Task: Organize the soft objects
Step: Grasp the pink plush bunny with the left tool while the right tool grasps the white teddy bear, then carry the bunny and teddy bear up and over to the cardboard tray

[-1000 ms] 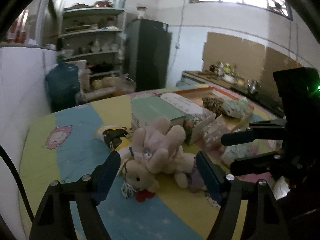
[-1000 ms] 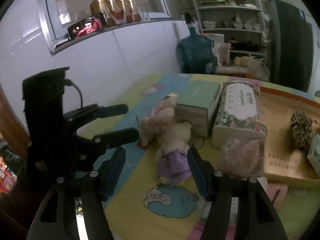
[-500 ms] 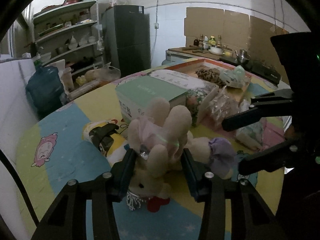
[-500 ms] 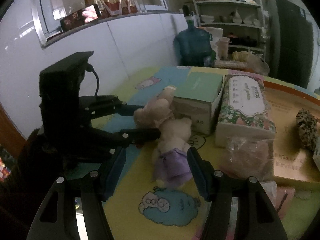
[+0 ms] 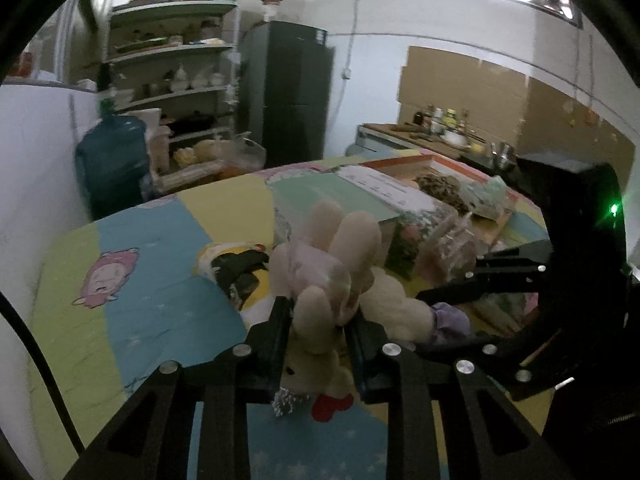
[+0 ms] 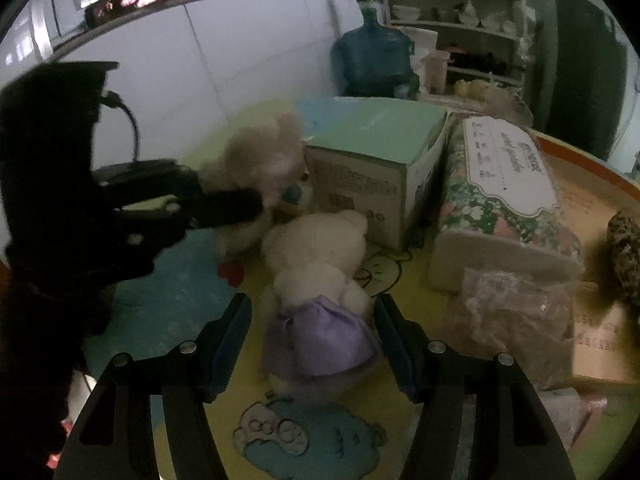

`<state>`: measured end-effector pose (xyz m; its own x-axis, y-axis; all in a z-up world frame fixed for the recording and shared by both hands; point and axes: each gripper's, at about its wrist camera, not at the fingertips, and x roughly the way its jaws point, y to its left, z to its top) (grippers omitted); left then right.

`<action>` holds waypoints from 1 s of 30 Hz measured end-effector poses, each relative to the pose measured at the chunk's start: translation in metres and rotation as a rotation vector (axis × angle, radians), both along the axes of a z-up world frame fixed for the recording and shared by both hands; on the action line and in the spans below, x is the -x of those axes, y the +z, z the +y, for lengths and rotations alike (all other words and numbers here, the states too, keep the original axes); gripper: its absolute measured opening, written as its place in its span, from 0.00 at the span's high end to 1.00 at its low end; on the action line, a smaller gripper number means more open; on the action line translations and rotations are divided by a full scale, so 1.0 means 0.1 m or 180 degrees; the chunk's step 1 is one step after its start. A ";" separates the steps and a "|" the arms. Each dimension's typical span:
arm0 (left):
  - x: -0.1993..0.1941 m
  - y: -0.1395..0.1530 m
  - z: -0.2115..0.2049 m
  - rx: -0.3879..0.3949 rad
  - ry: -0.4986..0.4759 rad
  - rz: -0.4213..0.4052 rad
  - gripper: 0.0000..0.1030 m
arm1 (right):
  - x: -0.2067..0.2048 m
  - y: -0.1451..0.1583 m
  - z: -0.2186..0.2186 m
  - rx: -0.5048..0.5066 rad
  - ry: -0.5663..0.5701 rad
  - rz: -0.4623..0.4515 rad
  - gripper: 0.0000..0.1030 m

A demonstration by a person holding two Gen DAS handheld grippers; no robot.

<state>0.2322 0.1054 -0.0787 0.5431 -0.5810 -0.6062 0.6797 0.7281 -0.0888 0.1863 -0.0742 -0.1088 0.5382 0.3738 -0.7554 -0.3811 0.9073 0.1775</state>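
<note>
A cream plush rabbit [image 5: 320, 320] with a pink bow lies on the colourful tablecloth. My left gripper [image 5: 318, 320] is shut on its head and ears; it also shows in the right wrist view [image 6: 256, 204]. The rabbit's body and purple skirt [image 6: 324, 336] lie between the fingers of my right gripper [image 6: 314, 324], which is open around it without squeezing. The right gripper also shows at the right in the left wrist view [image 5: 448, 316].
A mint-green box [image 6: 380, 152] and a floral tissue pack [image 6: 500, 184] stand just behind the rabbit. A clear plastic bag [image 6: 516, 320] lies to the right. An orange-rimmed tray [image 6: 592, 200] holds a leopard-print item [image 6: 624, 252]. A black-and-yellow soft item [image 5: 240, 272] lies left.
My left gripper moved in and closed on the rabbit's head. My right gripper moved forward so its open fingers flank the rabbit's skirted body.
</note>
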 end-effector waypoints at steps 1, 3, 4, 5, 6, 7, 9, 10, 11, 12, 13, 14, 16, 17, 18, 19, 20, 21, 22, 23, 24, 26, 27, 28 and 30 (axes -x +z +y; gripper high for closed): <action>0.03 0.01 0.00 -0.0002 0.0027 -0.0020 0.73 | -0.01 -0.01 0.00 -0.0008 0.0012 0.0010 0.47; 0.07 0.02 0.00 -0.0017 0.0081 -0.0062 0.73 | 0.00 -0.03 0.01 -0.0013 0.0017 0.0006 0.50; 0.10 0.03 0.02 -0.0019 0.0115 -0.0087 0.73 | 0.01 -0.03 0.01 0.0002 0.0025 -0.0011 0.53; 0.12 0.04 0.02 -0.0009 0.0142 -0.0103 0.73 | 0.01 -0.03 0.02 0.0012 0.0028 -0.0027 0.53; 0.15 0.05 0.03 0.0010 0.0171 -0.0119 0.73 | 0.03 -0.03 0.02 0.0015 0.0026 -0.0036 0.55; 0.17 0.06 0.05 0.0022 0.0196 -0.0138 0.73 | 0.03 -0.02 0.01 0.0011 0.0018 -0.0054 0.60; 0.20 0.08 0.07 0.0015 0.0277 -0.0179 0.73 | 0.06 -0.02 0.01 -0.0003 0.0002 -0.0070 0.61; 0.22 0.08 0.08 0.0007 0.0334 -0.0208 0.73 | 0.06 -0.02 0.00 -0.0021 -0.0002 -0.0070 0.62; 0.23 0.09 0.09 0.0008 0.0385 -0.0226 0.73 | 0.06 -0.01 -0.01 -0.0040 -0.0007 -0.0071 0.62; 0.26 0.09 0.11 0.0030 0.0431 -0.0234 0.73 | 0.06 -0.01 -0.02 -0.0056 -0.0014 -0.0071 0.62; 0.28 0.10 0.13 0.0078 0.0475 -0.0236 0.73 | 0.07 0.00 -0.03 -0.0079 -0.0019 -0.0071 0.62; 0.30 0.12 0.16 0.0131 0.0518 -0.0244 0.73 | 0.08 0.01 -0.03 -0.0100 -0.0021 -0.0076 0.62; 0.37 0.16 0.19 0.0169 0.0616 -0.0289 0.73 | 0.10 0.04 -0.05 -0.0126 -0.0017 -0.0105 0.63; 0.40 0.19 0.20 0.0170 0.0684 -0.0333 0.73 | 0.11 0.06 -0.05 -0.0138 -0.0011 -0.0122 0.63; 0.44 0.22 0.20 0.0165 0.0755 -0.0384 0.73 | 0.12 0.09 -0.05 -0.0154 -0.0001 -0.0139 0.63; 0.46 0.24 0.21 0.0162 0.0796 -0.0412 0.73 | 0.14 0.11 -0.05 -0.0172 0.0011 -0.0157 0.63; 0.50 0.28 0.21 0.0161 0.0859 -0.0456 0.73 | 0.16 0.13 -0.06 -0.0189 0.0021 -0.0180 0.63; 0.54 0.30 0.22 0.0176 0.0912 -0.0488 0.73 | 0.21 0.14 -0.06 -0.0198 0.0026 -0.0192 0.63; 0.57 0.33 0.21 0.0191 0.0937 -0.0501 0.73 | 0.22 0.16 -0.06 -0.0209 0.0035 -0.0203 0.63; 0.61 0.35 0.21 0.0216 0.0977 -0.0518 0.73 | 0.24 0.18 -0.07 -0.0220 0.0040 -0.0216 0.63; 0.64 0.38 0.20 0.0223 0.1025 -0.0528 0.73 | 0.25 0.19 -0.07 -0.0226 0.0042 -0.0226 0.63; 0.68 0.41 0.18 0.0222 0.1103 -0.0541 0.73 | 0.31 0.22 -0.09 -0.0246 0.0044 -0.0251 0.63; 0.70 0.42 0.17 0.0238 0.1135 -0.0529 0.73 | 0.32 0.23 -0.08 -0.0253 0.0044 -0.0259 0.63; 0.73 0.43 0.16 0.0248 0.1156 -0.0522 0.73 | 0.34 0.25 -0.09 -0.0262 0.0046 -0.0275 0.63; 0.77 0.45 0.16 0.0263 0.1234 -0.0505 0.73 | 0.35 0.29 -0.11 -0.0278 0.0046 -0.0305 0.63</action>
<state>0.1556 0.1211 -0.0336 0.8137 -0.3587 -0.4574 0.3671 0.9272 -0.0740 0.1512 -0.0848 -0.0799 0.6004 0.4442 -0.6650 -0.4131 0.8843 0.2176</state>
